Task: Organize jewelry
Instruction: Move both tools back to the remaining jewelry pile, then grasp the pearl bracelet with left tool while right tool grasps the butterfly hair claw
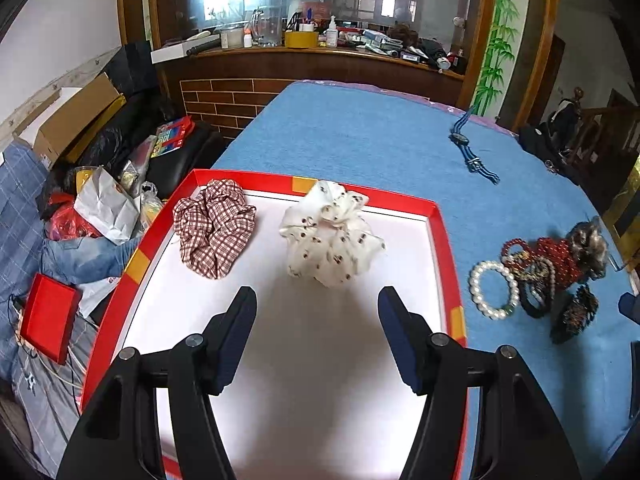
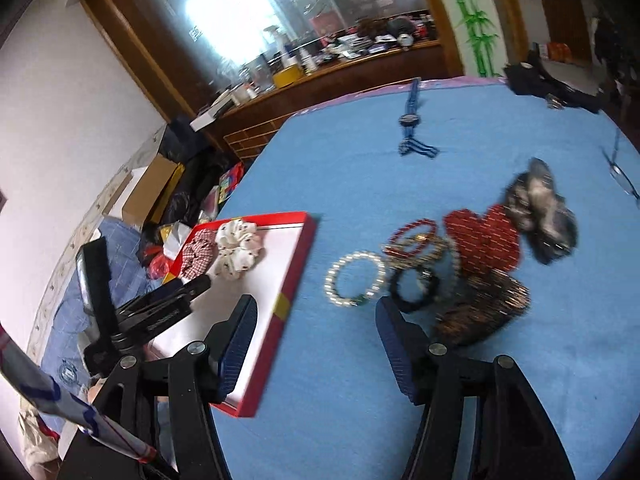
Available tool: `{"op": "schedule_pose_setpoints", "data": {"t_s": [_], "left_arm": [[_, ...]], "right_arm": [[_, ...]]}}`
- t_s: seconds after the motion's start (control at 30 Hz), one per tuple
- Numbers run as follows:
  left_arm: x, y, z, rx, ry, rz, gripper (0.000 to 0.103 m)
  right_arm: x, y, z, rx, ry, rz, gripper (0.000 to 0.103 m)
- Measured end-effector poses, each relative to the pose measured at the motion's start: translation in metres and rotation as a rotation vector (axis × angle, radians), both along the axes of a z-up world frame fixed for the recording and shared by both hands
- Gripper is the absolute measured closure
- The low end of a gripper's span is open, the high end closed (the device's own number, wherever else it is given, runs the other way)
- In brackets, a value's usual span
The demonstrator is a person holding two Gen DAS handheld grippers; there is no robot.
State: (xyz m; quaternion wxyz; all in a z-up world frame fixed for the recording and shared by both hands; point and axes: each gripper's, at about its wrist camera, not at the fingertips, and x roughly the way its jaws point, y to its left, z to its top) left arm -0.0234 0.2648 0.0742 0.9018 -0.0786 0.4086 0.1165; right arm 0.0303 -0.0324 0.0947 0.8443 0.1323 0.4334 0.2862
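Right wrist only: left gripper (image 2: 192, 286) side-on.

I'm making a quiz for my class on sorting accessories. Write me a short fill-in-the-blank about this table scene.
1. The red-rimmed tray holds ____ fabric scrunchies.
2. The pearl bracelet lies on the ____ cloth, outside the tray.
3. The checked scrunchie lies to the ____ of the white dotted scrunchie in the left wrist view.
4. Nothing is between the fingers of the left gripper, so it is ____.

Missing words: two; blue; left; open
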Motion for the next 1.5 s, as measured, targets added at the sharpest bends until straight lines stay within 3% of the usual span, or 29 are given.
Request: {"op": "schedule_pose_setpoints", "data": {"t_s": [0.23,0.47,0.73,1.0,1.17,1.3,1.5], "left_arm": [[-0.009,-0.038,0.016,-0.007,-0.026,-0.091,0.038],[0.0,-0.091,0.014,-0.015,0.011,-0.228,0.038],[0.028,-0.136,0.002,-0.05,0.086,-0.329,0.038],[0.082,-0.158,-0.029,-0.052,0.23,-0.384,0.039],[0.099,-0.169,-0.046,0.015,0.275,-0.407,0.05],[0.105,-0.174,-0.058,0.053,0.309,-0.42,0.074],[0.094,-0.183,-0.062,0.086,0.296,-0.451,0.088]], "right_arm": [[0.001,-0.05,-0.014,0.031,0.025,-0.103,0.034],[0.0,-0.089,-0.029,0.055,0.06,-0.174,0.035],[0.003,-0.119,-0.044,0.078,0.114,-0.225,0.035],[0.003,-0.127,-0.048,0.092,0.123,-0.232,0.035],[0.002,-0.131,-0.051,0.083,0.128,-0.236,0.034],[0.003,-0.133,-0.052,0.083,0.131,-0.242,0.034],[0.007,-0.127,-0.053,0.076,0.146,-0.238,0.033]]}}
